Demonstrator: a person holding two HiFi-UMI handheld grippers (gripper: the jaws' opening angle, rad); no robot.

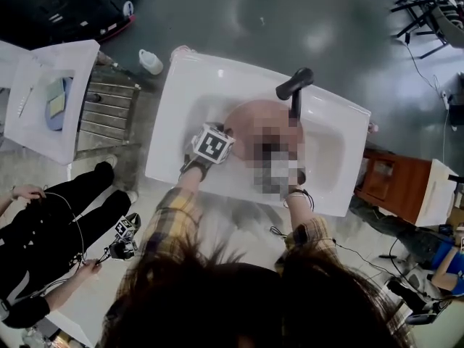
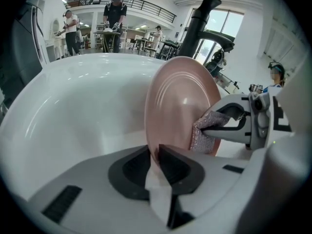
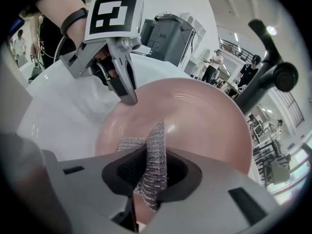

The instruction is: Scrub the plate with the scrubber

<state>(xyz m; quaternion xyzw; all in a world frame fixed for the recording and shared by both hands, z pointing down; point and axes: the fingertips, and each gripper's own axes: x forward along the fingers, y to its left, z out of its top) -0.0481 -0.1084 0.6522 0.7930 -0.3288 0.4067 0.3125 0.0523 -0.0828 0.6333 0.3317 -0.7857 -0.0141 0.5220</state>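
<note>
Over the sink (image 1: 181, 85), your left claw (image 2: 157, 153) pinches the plate (image 2: 180, 106) by its rim; your right claw (image 3: 152, 165) clamps the scrubber (image 3: 157, 140) against it.

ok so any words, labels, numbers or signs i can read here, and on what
No readable text in any view.
Marker cube on the left hand-held gripper: only a black-and-white square pattern, no letters.
White bottle on the floor: too small to tell any label.

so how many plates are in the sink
1. A plate stands on edge in the sink, its rim clamped in the left gripper, the scrubber in the right gripper against its face. The head view's blur covers part of the sink, so another may be hidden.
</note>
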